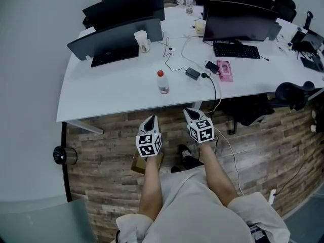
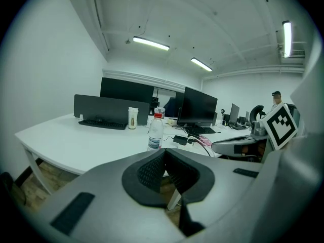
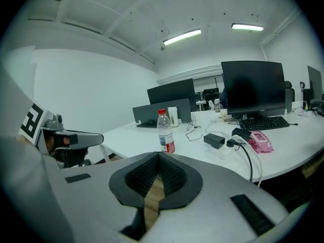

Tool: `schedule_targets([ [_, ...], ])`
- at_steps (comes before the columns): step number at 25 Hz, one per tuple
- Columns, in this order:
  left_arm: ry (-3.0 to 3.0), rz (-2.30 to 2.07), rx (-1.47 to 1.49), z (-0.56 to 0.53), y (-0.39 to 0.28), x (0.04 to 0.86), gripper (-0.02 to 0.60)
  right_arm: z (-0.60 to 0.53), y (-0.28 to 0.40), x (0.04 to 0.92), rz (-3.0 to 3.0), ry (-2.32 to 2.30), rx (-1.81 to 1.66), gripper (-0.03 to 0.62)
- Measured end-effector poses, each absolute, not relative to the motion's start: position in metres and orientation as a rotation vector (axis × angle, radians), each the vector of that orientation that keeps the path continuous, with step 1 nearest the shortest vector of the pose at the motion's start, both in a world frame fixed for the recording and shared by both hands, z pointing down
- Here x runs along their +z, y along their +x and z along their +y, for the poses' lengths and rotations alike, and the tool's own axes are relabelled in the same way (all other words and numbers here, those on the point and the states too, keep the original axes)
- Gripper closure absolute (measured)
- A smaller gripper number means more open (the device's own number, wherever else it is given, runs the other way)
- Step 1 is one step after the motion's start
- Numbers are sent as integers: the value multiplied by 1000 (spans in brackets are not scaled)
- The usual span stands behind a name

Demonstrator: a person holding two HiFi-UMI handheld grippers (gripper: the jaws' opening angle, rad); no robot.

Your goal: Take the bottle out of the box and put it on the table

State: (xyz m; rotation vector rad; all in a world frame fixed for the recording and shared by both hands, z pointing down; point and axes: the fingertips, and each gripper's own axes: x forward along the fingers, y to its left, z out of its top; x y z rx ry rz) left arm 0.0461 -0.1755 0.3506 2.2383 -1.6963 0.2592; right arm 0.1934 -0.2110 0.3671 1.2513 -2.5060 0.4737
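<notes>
Both tools hang low before the person, in the lower middle of the head view, over the wood floor point(image 1: 101, 146). The left tool point(image 1: 150, 119) has its jaws together with nothing between them; its own view shows the dark pads meeting at the tip. The right tool point(image 1: 191, 112) is the same, its pads tip to tip and empty, with only floorboards showing through the slit below. Neither touches anything.

Just beyond them, higher in the frame, the bottle point(image 1: 162, 82) stands upright with its red cap on. It is on the white worktop point(image 1: 111, 92) near the front edge, apart from both tools and a little left of the black adapter point(image 1: 193, 73). A brown cardboard piece point(image 1: 135, 164), probably the box, peeks out on the floor beneath the left tool.

From how things lie, I'd say the job is as good as finished. The bottle is out and set down, and nothing remains but to draw the tools away.
</notes>
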Motion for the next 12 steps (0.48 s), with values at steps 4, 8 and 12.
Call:
schedule_targets([
  [4, 2220, -1696, 267, -170, 47, 355, 566, -209, 193, 364, -2521, 1253, 494, 554],
  [8, 2227, -1685, 265, -172, 55, 355, 566, -210, 196, 359, -2523, 1253, 489, 554],
  [12, 2231, -1687, 271, -171, 55, 354, 566, -210, 193, 359, -2534, 1243, 496, 554],
])
